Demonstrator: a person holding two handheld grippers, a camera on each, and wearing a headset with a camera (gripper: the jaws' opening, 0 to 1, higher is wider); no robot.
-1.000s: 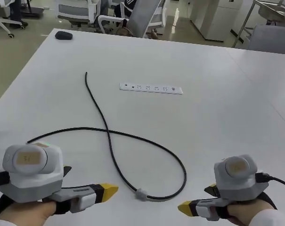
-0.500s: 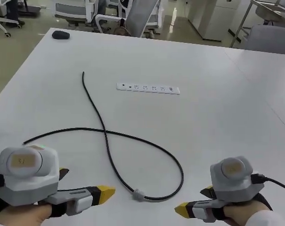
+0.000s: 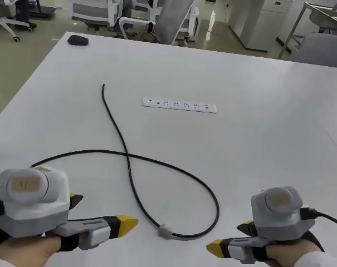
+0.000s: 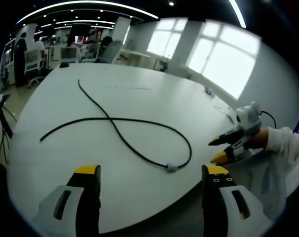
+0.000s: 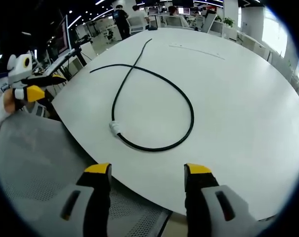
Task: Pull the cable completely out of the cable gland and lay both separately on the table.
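A long black cable [image 3: 129,167] lies in a crossed loop on the white table [image 3: 268,139]. A small pale grey cable gland [image 3: 165,230] sits on it near the front edge, with the cable running through it. My left gripper [image 3: 104,214] hovers at the front left, open and empty, its yellow tips pointing right toward the gland. My right gripper [image 3: 229,236] hovers at the front right, open and empty, pointing left. In the left gripper view the gland [image 4: 172,168] lies just ahead of the open left gripper [image 4: 151,173]. In the right gripper view the gland [image 5: 114,128] lies ahead and left of the open right gripper [image 5: 148,170].
A white power strip [image 3: 179,105] lies mid-table beyond the loop. A dark mouse [image 3: 77,40] sits at the far left corner. Office chairs [image 3: 174,19] stand past the far edge. A grey mesh chair seat [image 5: 40,163] is below the near edge.
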